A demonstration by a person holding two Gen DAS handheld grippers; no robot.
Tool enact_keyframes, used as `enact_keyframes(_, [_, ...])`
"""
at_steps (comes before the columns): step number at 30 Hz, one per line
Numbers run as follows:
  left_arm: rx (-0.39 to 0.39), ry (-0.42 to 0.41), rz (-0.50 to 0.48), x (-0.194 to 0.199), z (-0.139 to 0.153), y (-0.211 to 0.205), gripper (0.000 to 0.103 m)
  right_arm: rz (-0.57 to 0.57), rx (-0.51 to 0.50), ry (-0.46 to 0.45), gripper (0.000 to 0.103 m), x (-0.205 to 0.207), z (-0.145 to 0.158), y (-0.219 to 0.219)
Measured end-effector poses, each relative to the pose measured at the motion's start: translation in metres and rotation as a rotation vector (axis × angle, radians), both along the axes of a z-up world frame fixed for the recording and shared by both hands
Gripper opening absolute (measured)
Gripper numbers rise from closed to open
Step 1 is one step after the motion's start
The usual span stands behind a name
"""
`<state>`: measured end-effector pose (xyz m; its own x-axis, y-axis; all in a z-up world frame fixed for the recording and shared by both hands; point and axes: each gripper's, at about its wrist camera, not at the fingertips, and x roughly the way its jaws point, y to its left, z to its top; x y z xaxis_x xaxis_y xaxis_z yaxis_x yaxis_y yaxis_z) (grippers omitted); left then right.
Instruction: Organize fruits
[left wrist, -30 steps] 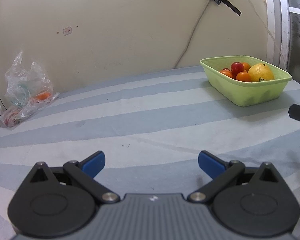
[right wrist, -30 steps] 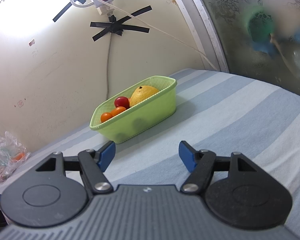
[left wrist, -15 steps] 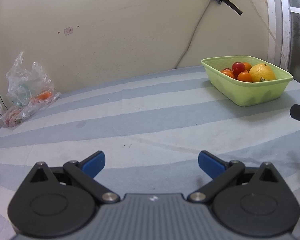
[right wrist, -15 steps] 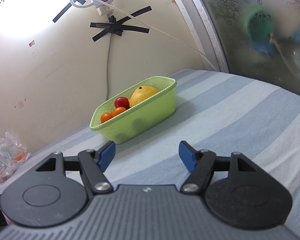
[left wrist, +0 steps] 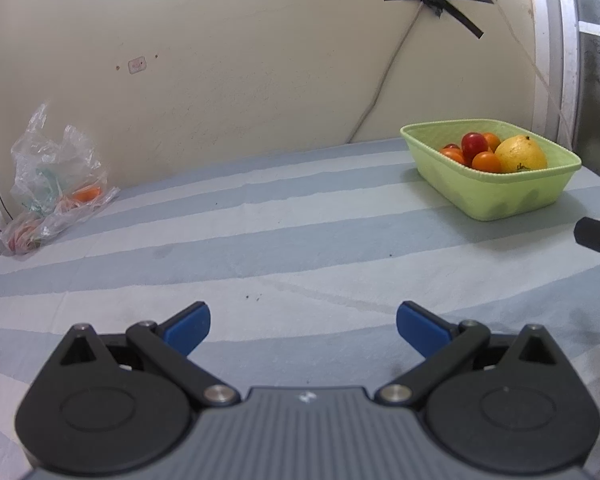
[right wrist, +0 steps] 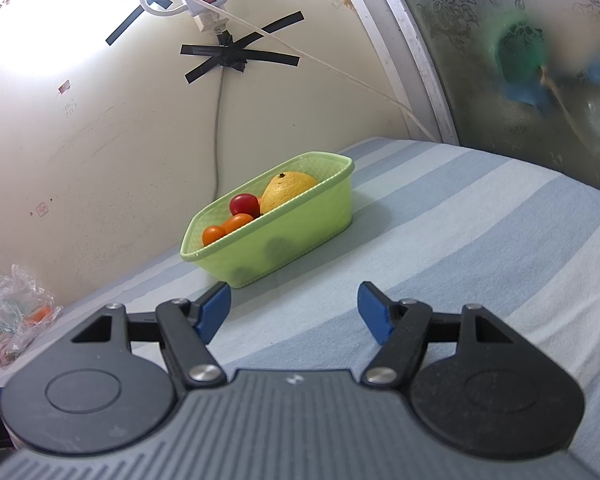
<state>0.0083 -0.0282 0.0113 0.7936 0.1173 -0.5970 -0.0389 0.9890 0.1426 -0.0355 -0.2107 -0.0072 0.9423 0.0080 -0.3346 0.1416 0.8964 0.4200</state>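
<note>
On striped tablecloth [left wrist: 300, 220] — green basket [left wrist: 500, 196]

In the left view the green basket [left wrist: 496, 196] sits very slightly further right than before; nothing else differs

Soft, even daylight fills both views; a blown-out white glare [right wrist: 56, 20] burns the wall at the right wrist view's upper left; the green basket [right wrist: 300, 236] throws a faint shadow on the striped cloth; fisheye bending curves the wall and window frame [right wrist: 412, 64]; corners darken; the frosted glass [right wrist: 540, 60] reads blurred.
</note>
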Motion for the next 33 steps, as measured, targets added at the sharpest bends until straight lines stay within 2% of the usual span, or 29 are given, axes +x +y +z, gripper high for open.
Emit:
enact_keyframes(9, [0.019,-0.013,0.004,-0.0013,0.0007,-0.0043,0.103,-0.001,0.001,-0.002,0.072,0.0,-0.0001,0.0005])
enact_keyframes(24, [-0.029,0.04,0.023,0.0003,0.0002,0.0013,0.103,-0.002,0.004,-0.005,0.072,0.0001,0.0006,0.0011])
enact_keyframes(33, [-0.015,0.052,0.018,-0.0007,-0.0004,-0.0029,0.103,-0.001,0.004,-0.009,0.072,0.0001,0.0012,0.0007])
